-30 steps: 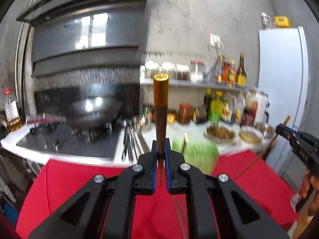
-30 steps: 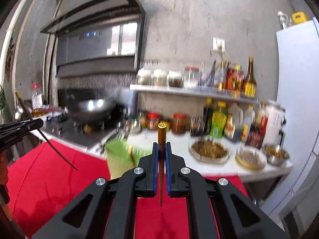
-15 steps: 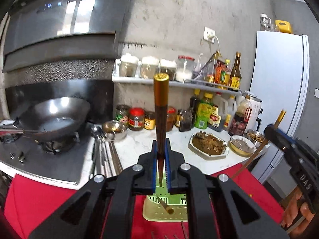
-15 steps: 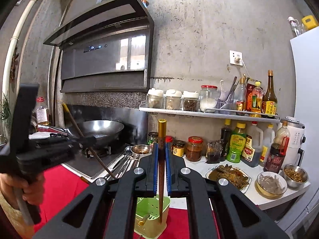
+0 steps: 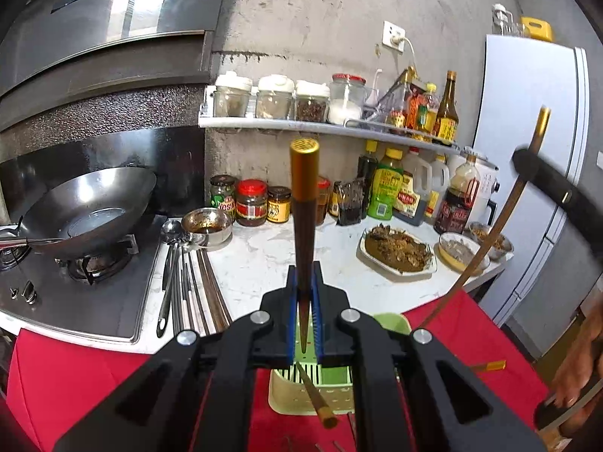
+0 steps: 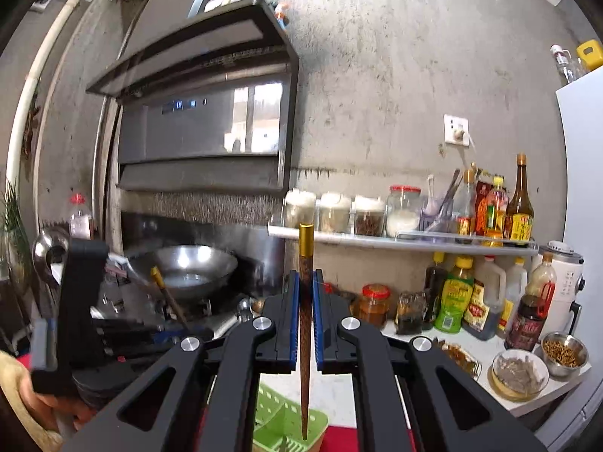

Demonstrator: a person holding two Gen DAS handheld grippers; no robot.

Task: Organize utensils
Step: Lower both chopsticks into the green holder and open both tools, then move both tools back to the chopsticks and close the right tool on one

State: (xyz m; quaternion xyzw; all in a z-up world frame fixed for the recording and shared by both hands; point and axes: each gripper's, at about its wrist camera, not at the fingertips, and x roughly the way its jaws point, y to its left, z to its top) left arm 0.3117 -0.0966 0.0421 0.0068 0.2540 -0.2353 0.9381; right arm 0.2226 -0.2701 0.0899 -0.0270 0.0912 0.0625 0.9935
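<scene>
The left gripper (image 5: 303, 324) is black with blue pads (image 5: 316, 324); its chopstick (image 5: 303, 211) is dark brown with a gold cap. The right gripper (image 6: 304, 333) has the same black frame and blue pads (image 6: 293, 324), and its chopstick (image 6: 304, 301) shows a mottled brown shaft under a gold end. The caddy (image 5: 312, 391) is pale green and slotted, on a red cloth (image 5: 75, 384). The counter (image 5: 264, 260) is white marble with grey veins. The wok (image 5: 90, 207) is steel grey. The wall (image 6: 377, 75) is speckled grey. The fridge (image 5: 527, 132) looks white, perhaps bluish.
</scene>
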